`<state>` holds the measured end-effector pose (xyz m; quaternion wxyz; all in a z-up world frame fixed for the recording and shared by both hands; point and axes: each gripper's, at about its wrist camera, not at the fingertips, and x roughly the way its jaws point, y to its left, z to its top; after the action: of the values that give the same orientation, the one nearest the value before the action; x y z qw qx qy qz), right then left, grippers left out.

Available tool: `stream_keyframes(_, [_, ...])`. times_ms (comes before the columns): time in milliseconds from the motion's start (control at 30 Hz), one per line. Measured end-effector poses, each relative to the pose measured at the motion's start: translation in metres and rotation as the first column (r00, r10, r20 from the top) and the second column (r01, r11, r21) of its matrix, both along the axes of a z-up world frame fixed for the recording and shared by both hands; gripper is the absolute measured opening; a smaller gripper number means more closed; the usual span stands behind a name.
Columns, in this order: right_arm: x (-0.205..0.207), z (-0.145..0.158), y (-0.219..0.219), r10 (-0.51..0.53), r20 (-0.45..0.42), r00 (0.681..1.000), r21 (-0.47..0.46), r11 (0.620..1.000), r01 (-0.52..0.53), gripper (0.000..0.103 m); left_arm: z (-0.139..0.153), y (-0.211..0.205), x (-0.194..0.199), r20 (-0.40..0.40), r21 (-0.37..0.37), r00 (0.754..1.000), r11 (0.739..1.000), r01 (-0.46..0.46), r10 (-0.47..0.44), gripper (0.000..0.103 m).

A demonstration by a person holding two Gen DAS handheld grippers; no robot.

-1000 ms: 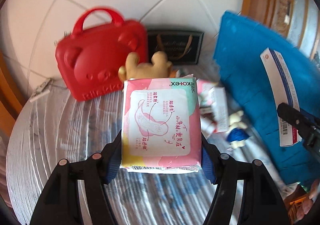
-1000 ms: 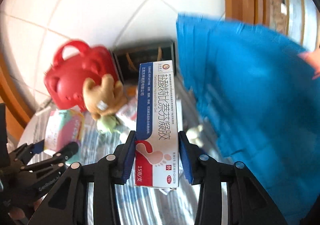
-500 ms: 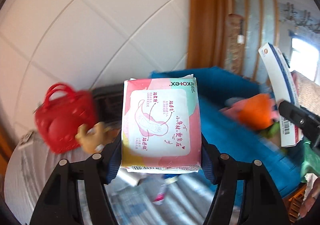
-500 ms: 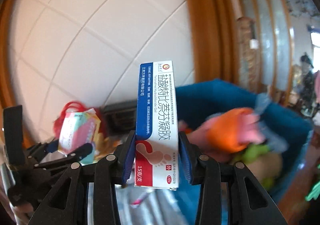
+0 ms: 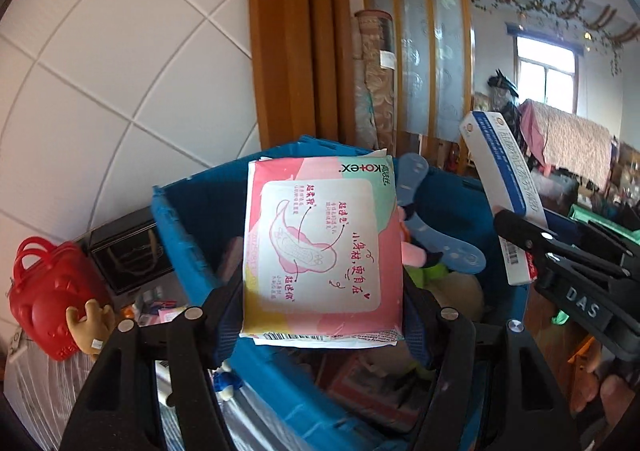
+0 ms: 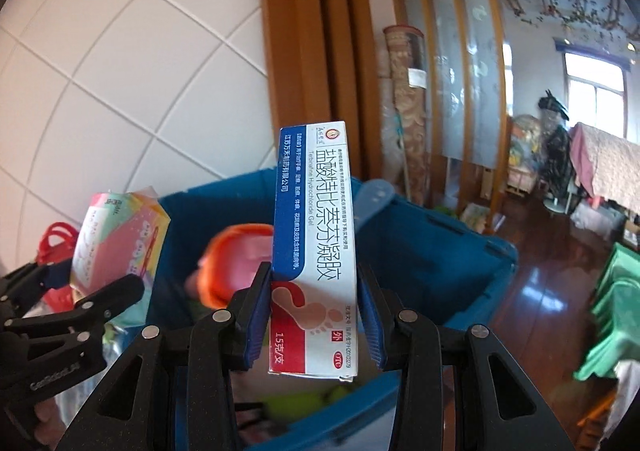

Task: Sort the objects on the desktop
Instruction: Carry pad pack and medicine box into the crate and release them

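the pink kotex pad packet (image 5: 322, 251) sits flat between the blue pads of the left tongs (image 5: 320, 311), clamped on both side edges, print facing the camera and upside down. it hangs above the open blue crate (image 5: 192, 219). the gel box (image 6: 314, 251) – white and blue, red footprint panel at its lower end – stands upright in the right tongs (image 6: 316, 311), gripped at its lower part, also over the blue crate (image 6: 440, 251).

inside the crate: an orange-and-pink soft item (image 6: 236, 263), blurred; a blue plastic piece (image 5: 432, 223); something green (image 5: 432, 273) – not identifiable.

left of the crate, on the striped worktop (image 5: 44, 399): a red bear-faced case (image 5: 48, 299) with handle, a tan plush toy (image 5: 90, 325) touching its front, a dark framed box (image 5: 128, 255) against the tiled wall (image 5: 120, 51).

from the left view the right tongs (image 5: 520, 235) with the gel box (image 5: 504, 187) appear at the right edge.
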<state>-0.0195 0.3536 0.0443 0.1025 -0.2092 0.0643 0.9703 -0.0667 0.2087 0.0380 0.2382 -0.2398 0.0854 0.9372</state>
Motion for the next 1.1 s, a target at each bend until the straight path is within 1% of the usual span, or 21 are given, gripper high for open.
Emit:
stream_keyframes(133, [-0.008,-0.009,0.021,0.003,0.019,1.0,-0.003,1.0,-0.003,0.04,-0.001,0.021,-0.003,0.006,-0.033,1.0,0.999,-0.007,0.007,0.066])
stream_keyframes(267, [-0.018,-0.019,0.036,0.013,0.043,0.999,-0.011,1.0,-0.012,0.04,-0.003,0.032,-0.006,0.018,-0.052,1.0,0.998,-0.02,0.021,0.066])
stream_keyframes(400, [-0.024,-0.028,0.043,0.015,0.068,0.998,0.001,1.0,-0.015,0.04,-0.01,0.039,-0.009,0.042,-0.064,0.998,0.997,-0.036,0.039,0.066])
stream_keyframes(567, [-0.029,-0.036,0.049,0.014,0.095,0.995,0.005,1.0,-0.015,0.04,-0.016,0.044,-0.013,0.053,-0.082,0.997,0.995,-0.059,0.064,0.072])
stream_keyframes(633, [-0.029,-0.037,0.047,0.017,0.099,0.995,0.006,1.0,-0.018,0.041,-0.016,0.043,-0.012,0.056,-0.075,0.996,0.995,-0.063,0.067,0.08])
stream_keyframes(700, [-0.03,-0.038,0.049,0.017,0.102,0.995,0.008,1.0,-0.018,0.043,-0.015,0.041,-0.011,0.05,-0.064,0.996,0.996,-0.069,0.072,0.084])
stream_keyframes(733, [-0.03,-0.037,0.049,0.019,0.1,0.995,0.007,1.0,-0.02,0.051,-0.015,0.039,-0.011,0.046,-0.061,0.996,0.995,-0.076,0.079,0.088])
stream_keyframes(767, [-0.029,-0.037,0.049,0.019,0.097,0.995,0.006,1.0,-0.02,0.065,-0.015,0.039,-0.01,0.044,-0.055,0.996,0.995,-0.079,0.082,0.089])
stream_keyframes(800, [-0.028,-0.036,0.048,0.019,0.093,0.995,0.008,1.0,-0.02,0.073,-0.015,0.037,-0.009,0.043,-0.047,0.996,0.996,-0.081,0.083,0.089])
stream_keyframes(833, [-0.027,-0.035,0.048,0.019,0.089,0.996,0.01,1.0,-0.02,0.086,-0.015,0.035,-0.009,0.043,-0.039,0.996,0.996,-0.081,0.083,0.089])
stream_keyframes(867, [-0.027,-0.034,0.049,0.017,0.082,0.996,0.015,1.0,-0.018,0.097,-0.015,0.033,-0.008,0.042,-0.029,0.996,0.996,-0.083,0.085,0.09])
stream_keyframes(933, [-0.023,-0.03,0.046,0.01,0.067,0.998,0.032,0.999,-0.012,0.103,-0.014,0.026,-0.005,0.032,-0.012,0.995,0.995,-0.094,0.095,0.09])
stream_keyframes(1033, [-0.018,-0.023,0.044,0.003,0.047,0.999,0.044,0.999,-0.005,0.103,-0.01,0.012,0.001,0.008,0.023,0.993,0.993,-0.114,0.114,0.09])
stream_keyframes(1100, [-0.013,-0.018,0.04,0.007,0.031,0.999,0.042,0.999,-0.008,0.103,-0.007,0.002,0.004,0.009,0.045,0.994,0.993,-0.105,0.105,0.09])
